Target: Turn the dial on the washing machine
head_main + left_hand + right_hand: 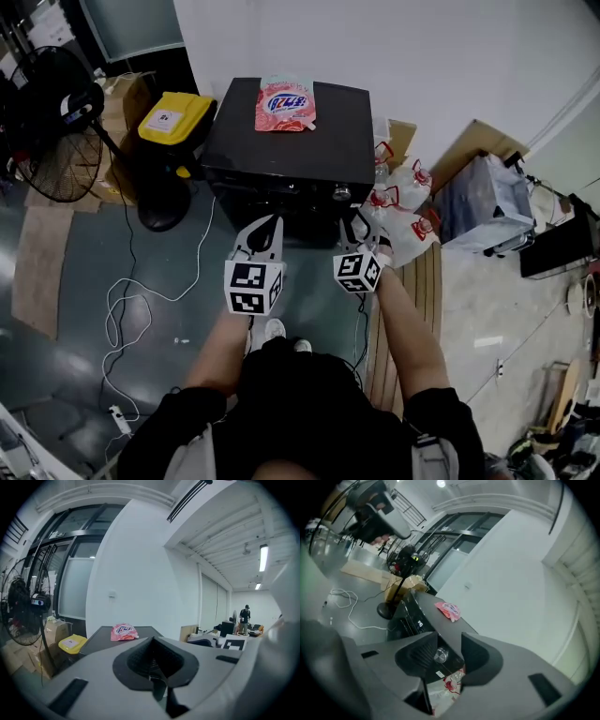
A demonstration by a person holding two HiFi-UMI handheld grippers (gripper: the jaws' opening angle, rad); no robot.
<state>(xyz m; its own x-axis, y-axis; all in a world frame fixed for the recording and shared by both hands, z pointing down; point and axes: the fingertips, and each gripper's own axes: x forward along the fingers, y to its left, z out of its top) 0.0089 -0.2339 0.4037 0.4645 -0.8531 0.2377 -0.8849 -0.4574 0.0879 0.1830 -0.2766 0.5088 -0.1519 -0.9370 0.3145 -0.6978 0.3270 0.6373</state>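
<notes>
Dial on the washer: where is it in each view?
Head view: dial on the front of the washer, right end.
Left gripper view: not in it.
Right gripper view: dial seen between the parted jaws.
Shared landmark: pink pouch on the washer's top.

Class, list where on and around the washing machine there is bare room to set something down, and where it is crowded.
Free: the washing machine top in front of the pink pouch. Crowded: bags at its right, yellow-lidded bin at its left.

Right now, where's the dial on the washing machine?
In the head view the dial sits at the right end of the washing machine's front panel, just ahead of the right gripper.
</notes>
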